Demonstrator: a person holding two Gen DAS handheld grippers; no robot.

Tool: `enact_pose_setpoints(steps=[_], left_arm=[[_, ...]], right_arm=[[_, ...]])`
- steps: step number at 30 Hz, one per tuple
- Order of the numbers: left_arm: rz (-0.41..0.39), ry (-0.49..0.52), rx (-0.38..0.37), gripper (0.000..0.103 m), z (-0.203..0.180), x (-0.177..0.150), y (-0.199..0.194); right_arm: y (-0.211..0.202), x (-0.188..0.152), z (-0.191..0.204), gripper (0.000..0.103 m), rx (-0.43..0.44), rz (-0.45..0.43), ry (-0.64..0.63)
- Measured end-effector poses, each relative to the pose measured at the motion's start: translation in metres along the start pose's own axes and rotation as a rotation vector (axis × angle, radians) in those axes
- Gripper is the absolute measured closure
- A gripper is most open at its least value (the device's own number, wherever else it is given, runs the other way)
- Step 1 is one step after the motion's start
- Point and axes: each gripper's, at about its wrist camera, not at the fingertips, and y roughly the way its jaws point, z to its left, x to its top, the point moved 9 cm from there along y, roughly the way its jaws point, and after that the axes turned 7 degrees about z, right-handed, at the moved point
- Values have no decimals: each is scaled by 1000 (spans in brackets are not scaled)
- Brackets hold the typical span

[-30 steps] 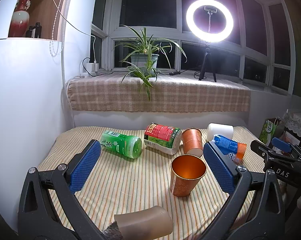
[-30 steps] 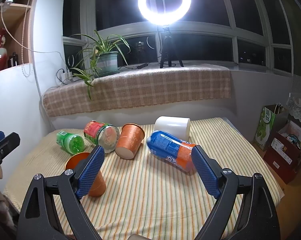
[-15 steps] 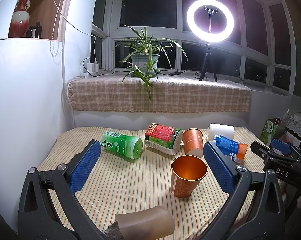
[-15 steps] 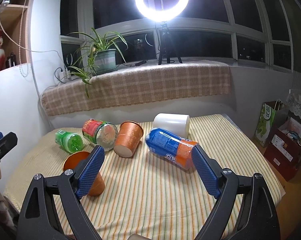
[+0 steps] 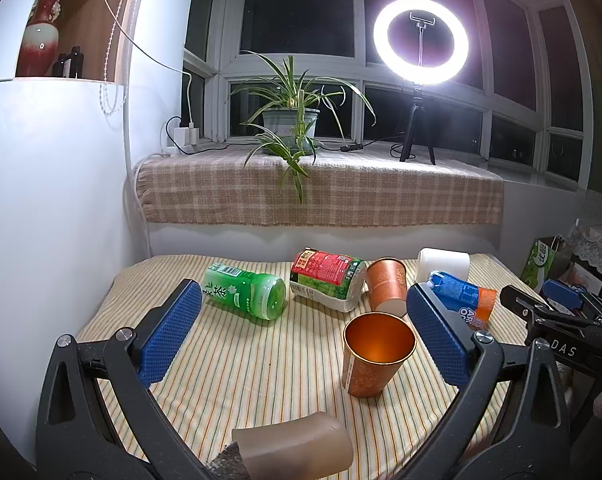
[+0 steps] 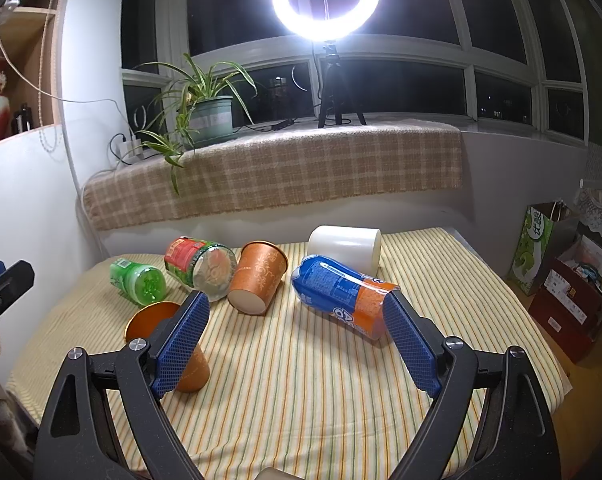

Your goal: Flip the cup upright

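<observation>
An orange paper cup [image 5: 375, 354] stands upright on the striped tablecloth, mouth up; it also shows in the right wrist view [image 6: 169, 340], partly behind my right gripper's left pad. A second orange cup [image 5: 385, 286] [image 6: 259, 282] lies on its side behind it. A white cup [image 5: 445, 266] [image 6: 347, 248] lies on its side at the back right. My left gripper [image 5: 301, 332] is open and empty, the upright cup just inside its right pad. My right gripper [image 6: 297, 340] is open and empty above the cloth.
A green tea bottle [image 5: 245, 292], a red-and-green jar [image 5: 327, 278] and a blue-orange bottle [image 6: 343, 296] lie on their sides. A tan cup-like thing [image 5: 297, 448] lies at the near edge. The table edge [image 6: 557, 364] drops to bags [image 6: 541, 248] at right.
The right wrist view has shifted slightly, with the scene sliding left and down. The left gripper and all the cups are where they were.
</observation>
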Motion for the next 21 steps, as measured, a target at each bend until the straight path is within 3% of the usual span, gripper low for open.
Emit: enact_pose_setpoints(steps=[21], left_arm=[[3, 2, 0, 0, 2, 1, 2]], right_arm=[[9, -4, -2, 14, 5, 28, 7]])
